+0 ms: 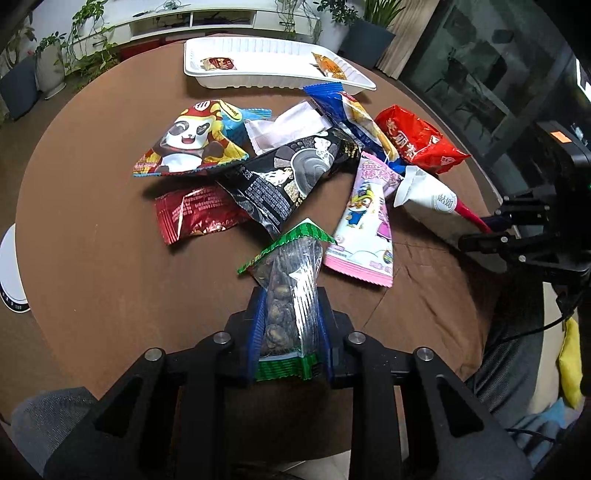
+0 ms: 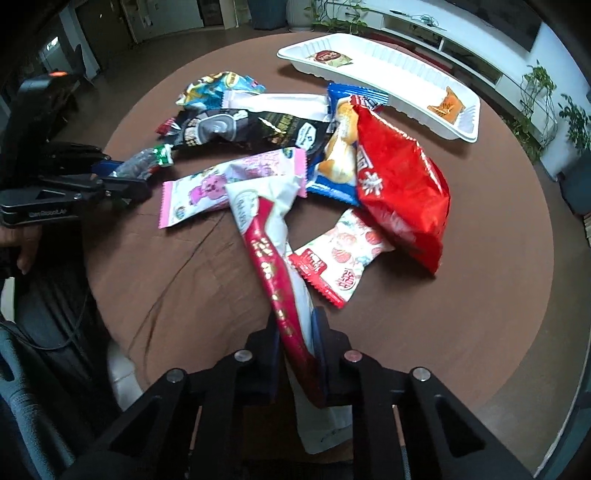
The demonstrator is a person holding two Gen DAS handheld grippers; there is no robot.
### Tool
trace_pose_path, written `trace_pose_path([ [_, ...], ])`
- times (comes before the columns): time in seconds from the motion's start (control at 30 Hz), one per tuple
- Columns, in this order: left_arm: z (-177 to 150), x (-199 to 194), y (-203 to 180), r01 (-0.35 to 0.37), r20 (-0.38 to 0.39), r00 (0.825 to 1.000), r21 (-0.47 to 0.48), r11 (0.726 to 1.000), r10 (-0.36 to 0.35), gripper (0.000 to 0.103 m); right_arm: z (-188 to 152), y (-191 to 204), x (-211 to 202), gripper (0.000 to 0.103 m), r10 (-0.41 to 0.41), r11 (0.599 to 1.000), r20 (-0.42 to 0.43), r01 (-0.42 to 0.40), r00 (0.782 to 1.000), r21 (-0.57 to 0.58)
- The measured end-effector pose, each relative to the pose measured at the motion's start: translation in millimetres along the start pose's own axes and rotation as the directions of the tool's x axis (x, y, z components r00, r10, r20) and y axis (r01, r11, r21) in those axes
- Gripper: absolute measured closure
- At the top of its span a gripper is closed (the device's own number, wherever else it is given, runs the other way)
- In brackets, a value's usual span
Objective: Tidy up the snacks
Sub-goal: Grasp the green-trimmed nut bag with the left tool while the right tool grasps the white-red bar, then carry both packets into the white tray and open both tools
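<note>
My left gripper [image 1: 291, 295] is shut on a clear nut packet with green ends [image 1: 291, 295], held above the brown round table [image 1: 110, 277]; it also shows in the right wrist view [image 2: 142, 162]. My right gripper [image 2: 295, 325] is shut on a white and red packet [image 2: 273, 236], which also shows in the left wrist view [image 1: 432, 199]. A pile of snacks lies mid-table: a panda bag [image 1: 192, 140], a black bag [image 1: 288, 173], a pink packet [image 1: 365, 221], a red bag [image 2: 399, 184]. A white tray [image 1: 258, 81] at the far edge holds two small packets.
A dark red packet [image 1: 192, 214] lies left of the pile, and a strawberry packet [image 2: 340, 254] lies right of my right gripper. A blue bread packet [image 2: 340, 147] lies under the red bag. Plants and a white cabinet [image 1: 221, 22] stand beyond the table.
</note>
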State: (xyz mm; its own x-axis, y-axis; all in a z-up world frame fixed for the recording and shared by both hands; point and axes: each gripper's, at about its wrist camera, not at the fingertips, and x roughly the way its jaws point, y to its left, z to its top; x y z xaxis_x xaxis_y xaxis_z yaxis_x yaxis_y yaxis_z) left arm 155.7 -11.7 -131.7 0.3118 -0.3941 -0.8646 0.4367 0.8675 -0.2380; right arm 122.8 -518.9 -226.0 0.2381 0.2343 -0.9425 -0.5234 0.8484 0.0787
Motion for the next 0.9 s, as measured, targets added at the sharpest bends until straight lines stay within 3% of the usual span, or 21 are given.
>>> trace_pose_path([
  [0.3, -4, -2, 5, 0.023, 0.02, 1.0, -0.027, 0.999, -0.023, 0.081, -13, -3, -18, 0.089, 0.176, 0.968, 0.144, -0.198, 0.974, 0.156],
  [0.6, -9, -14, 14, 0.054, 0.059, 0.997, -0.066, 0.996, -0.05, 0.083, -13, -3, -23, 0.089, 0.249, 0.919, 0.26, -0.312, 0.933, 0.241],
  [0.9, -6, -29, 14, 0.126, 0.105, 0.988, -0.085, 0.988, -0.117, 0.083, -17, -19, -23, 0.089, 0.336, 0.808, 0.407, -0.482, 0.849, 0.339],
])
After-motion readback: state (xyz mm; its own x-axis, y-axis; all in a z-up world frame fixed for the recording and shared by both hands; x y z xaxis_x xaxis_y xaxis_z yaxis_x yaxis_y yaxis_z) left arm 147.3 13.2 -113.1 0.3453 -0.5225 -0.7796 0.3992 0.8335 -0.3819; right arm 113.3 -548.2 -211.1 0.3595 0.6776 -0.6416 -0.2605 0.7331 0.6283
